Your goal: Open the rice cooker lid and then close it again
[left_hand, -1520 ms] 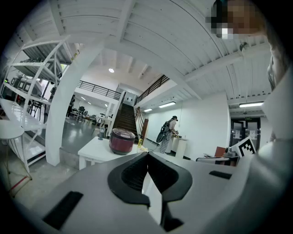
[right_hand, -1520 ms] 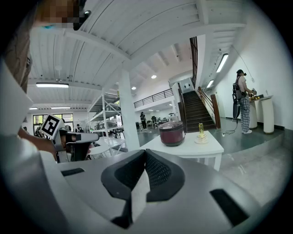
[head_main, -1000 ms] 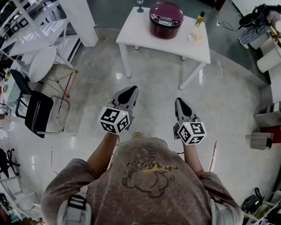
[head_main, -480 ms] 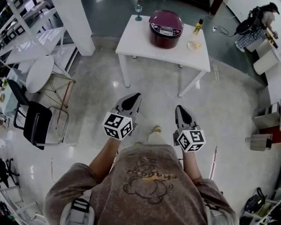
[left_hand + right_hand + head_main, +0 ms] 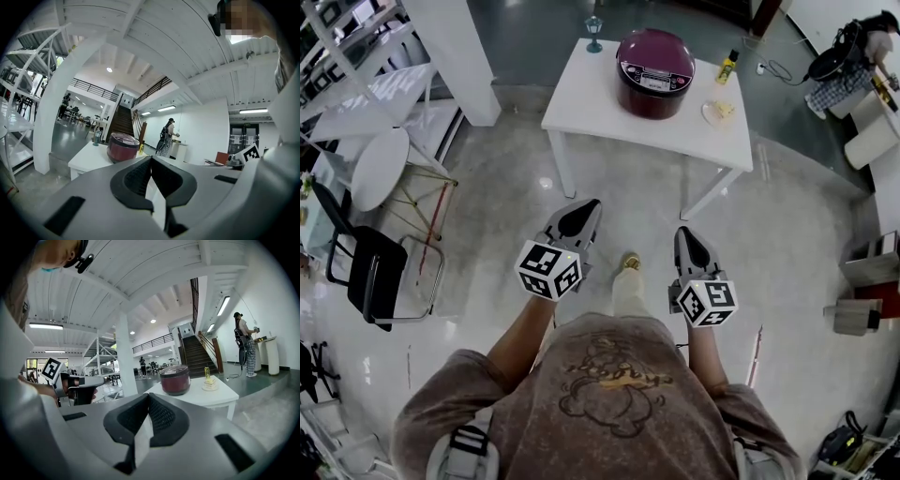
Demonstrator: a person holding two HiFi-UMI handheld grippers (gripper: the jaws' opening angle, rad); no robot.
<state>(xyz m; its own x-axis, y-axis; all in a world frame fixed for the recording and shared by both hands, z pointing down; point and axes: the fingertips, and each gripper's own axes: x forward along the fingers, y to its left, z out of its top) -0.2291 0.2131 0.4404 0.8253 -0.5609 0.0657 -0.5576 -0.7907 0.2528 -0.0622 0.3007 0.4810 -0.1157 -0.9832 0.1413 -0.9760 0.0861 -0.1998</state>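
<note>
A dark red rice cooker with its lid down stands on a white table ahead of me; it also shows in the left gripper view as the cooker and in the right gripper view as the cooker. My left gripper and right gripper are both shut and hold nothing. They hang side by side over the floor, well short of the table, pointing towards it.
On the table stand a small glass, a yellow bottle and a small plate. A white pillar, a round side table and a black chair are at the left. A person stands far right.
I have walked forward: the table and cooker sit lower and nearer in the head view. Both grippers kept their pose, shut, side by side.
</note>
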